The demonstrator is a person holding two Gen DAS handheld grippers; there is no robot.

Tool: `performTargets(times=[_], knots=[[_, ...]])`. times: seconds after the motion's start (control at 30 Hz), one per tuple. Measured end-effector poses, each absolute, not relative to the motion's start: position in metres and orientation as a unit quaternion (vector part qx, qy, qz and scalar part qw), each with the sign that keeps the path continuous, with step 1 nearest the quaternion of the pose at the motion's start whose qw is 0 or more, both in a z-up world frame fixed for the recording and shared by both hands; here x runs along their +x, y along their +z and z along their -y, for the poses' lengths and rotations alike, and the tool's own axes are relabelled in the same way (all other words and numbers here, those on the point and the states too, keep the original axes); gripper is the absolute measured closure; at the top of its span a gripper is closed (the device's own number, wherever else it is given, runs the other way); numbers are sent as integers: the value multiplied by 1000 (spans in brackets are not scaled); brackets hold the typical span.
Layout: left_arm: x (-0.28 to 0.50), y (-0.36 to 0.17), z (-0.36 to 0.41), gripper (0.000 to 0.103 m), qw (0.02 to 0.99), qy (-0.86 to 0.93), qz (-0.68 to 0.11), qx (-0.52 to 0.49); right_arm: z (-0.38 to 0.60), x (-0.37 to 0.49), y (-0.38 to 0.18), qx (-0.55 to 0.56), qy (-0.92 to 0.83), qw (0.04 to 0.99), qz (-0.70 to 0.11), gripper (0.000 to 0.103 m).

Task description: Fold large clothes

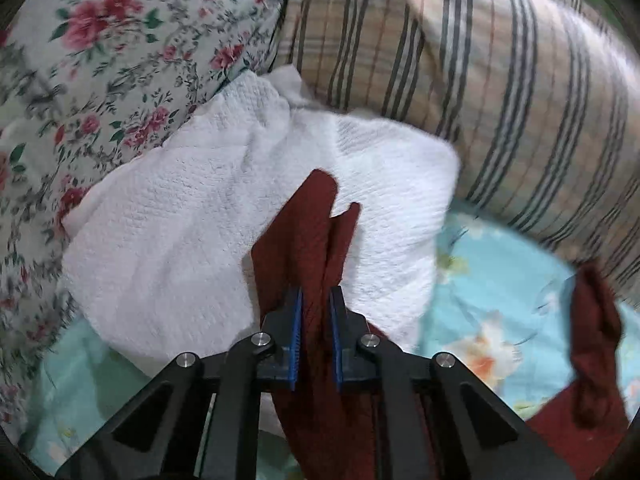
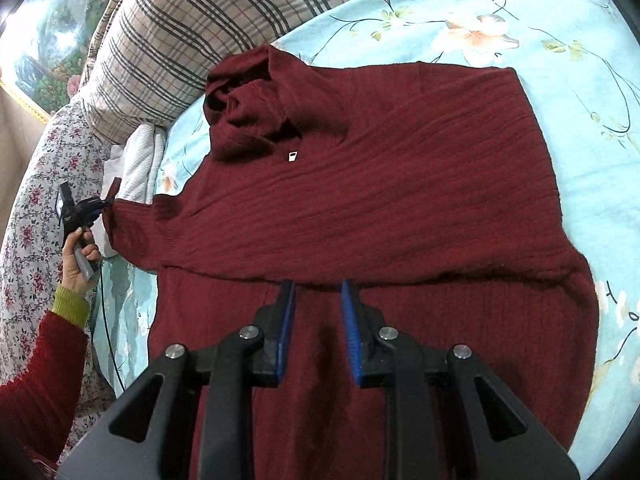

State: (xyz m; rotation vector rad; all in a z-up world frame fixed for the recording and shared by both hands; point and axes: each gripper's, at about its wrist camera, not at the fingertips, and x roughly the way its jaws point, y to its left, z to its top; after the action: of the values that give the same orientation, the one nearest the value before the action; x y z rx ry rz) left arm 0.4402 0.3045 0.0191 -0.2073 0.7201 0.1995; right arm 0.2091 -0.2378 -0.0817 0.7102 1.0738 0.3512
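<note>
A dark red ribbed sweater with a turtleneck collar lies spread on the bed, one sleeve folded across its body. My left gripper is shut on the sweater's sleeve end, held over a white towel. It also shows in the right wrist view at the sweater's left edge. My right gripper is open and empty, hovering just above the sweater's lower body near the folded sleeve's edge.
The bed has a light blue floral sheet. A beige striped pillow and a floral quilt lie at the head of the bed. A black cable hangs by my left hand.
</note>
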Motion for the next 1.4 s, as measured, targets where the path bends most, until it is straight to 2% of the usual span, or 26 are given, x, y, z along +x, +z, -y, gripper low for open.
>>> performTargets(times=[0.2,0.5,0.6,0.83,1.1,1.3,1.37,1.4], knots=[[393,32,-261,93,940,20,-309,-144,233,203,-73,338,175,787,-485,79],[304,23,-103,93,929,-168,-299,-139,244,188,-65,356,177,789,-469,79],[281,13,-39,93,912,-236,-309,-132,253,183,-66,365,170,790,-463,79],[245,-38,107,93,877,-325,-351,-43,278,176,-78,394,144,786,-454,79],[249,-88,156,92,855,-336,-396,15,290,186,-83,405,131,788,-443,79],[252,-91,147,78,838,-341,-426,9,281,219,-83,412,142,786,-438,78],[244,-84,127,66,840,-335,-428,2,277,231,-87,411,144,785,-440,78],[240,-80,117,64,843,-331,-425,-2,276,238,-90,411,142,784,-443,78]])
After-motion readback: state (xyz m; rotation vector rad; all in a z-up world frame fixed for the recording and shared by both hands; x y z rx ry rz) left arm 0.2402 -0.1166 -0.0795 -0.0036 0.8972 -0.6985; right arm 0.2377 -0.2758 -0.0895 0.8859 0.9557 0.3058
